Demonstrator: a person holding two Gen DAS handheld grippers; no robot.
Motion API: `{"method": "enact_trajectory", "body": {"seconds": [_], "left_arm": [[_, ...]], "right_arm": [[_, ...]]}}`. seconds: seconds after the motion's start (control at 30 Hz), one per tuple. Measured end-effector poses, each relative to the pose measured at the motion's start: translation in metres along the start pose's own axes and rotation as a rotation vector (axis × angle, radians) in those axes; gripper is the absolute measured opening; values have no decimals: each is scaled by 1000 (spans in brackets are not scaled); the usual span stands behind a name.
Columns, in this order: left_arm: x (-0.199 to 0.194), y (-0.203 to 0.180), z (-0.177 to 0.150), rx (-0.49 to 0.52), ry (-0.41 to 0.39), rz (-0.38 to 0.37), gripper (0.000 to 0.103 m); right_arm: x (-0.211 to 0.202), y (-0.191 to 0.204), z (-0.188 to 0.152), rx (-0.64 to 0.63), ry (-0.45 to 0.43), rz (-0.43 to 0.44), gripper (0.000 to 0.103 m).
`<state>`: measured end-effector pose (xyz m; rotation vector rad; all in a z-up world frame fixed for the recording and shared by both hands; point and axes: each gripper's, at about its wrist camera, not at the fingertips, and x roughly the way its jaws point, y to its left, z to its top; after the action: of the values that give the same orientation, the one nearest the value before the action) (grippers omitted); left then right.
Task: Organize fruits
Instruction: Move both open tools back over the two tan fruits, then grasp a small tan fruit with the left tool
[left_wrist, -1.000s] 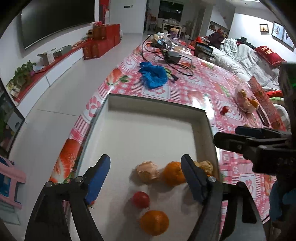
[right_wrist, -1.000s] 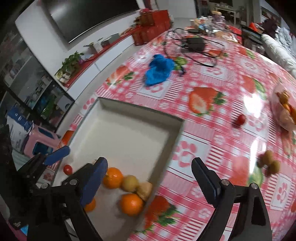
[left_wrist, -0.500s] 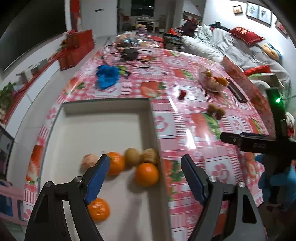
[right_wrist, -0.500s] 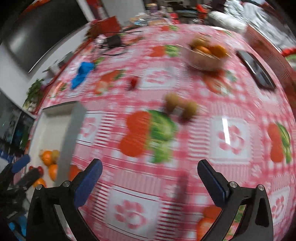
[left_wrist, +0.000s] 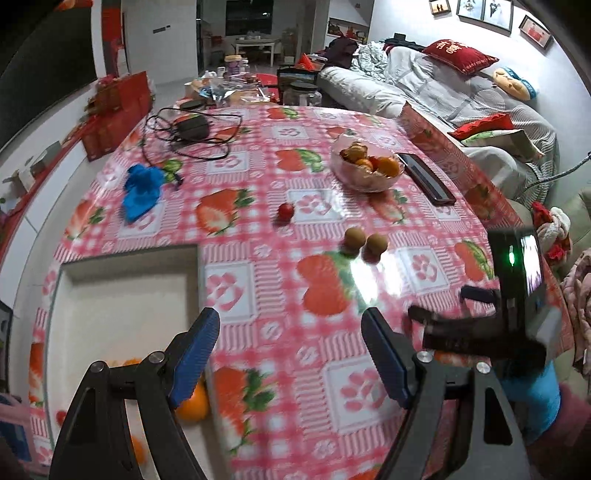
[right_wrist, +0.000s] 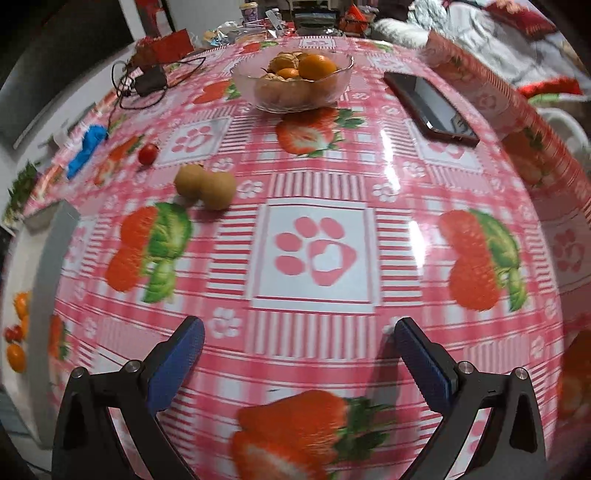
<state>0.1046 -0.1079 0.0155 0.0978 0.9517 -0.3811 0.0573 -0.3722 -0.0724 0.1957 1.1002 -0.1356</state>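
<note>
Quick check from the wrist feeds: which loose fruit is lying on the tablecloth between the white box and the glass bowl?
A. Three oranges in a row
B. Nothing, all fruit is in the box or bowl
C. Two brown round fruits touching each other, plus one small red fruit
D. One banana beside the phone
C: the two brown round fruits lie touching on the cloth, the small red fruit sits apart from them, all outside the white box and glass bowl.

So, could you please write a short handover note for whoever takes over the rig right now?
Left gripper: open, empty, over the tablecloth beside the white tray.
Right gripper: jaws just opened wide, empty, above the cloth.
Done: oranges and small red fruits already lie in the tray.
Left: two brown fruits touching each other, one red fruit loose on the cloth, plus the glass bowl of fruit beyond them.
</note>
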Motion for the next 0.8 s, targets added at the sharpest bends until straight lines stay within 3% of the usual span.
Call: {"method": "enact_trajectory", "body": {"seconds": [0.27,0.43,0.57,0.8], "left_arm": [[51,-24,32,-6,26,8,82],[83,-45,37,82,47,50,76],[112,-54,38,112,85,59,73],[139,-59,45,94,83,51,73]], "right_arm": [[-1,-24,-4,-52,-62,-10,103],[-2,-23,-11,-86,-149,-3,103],[-2,-22,-11,-80,-156,-5,103],[-2,-22,-10,-72,-165,-8,103]]}}
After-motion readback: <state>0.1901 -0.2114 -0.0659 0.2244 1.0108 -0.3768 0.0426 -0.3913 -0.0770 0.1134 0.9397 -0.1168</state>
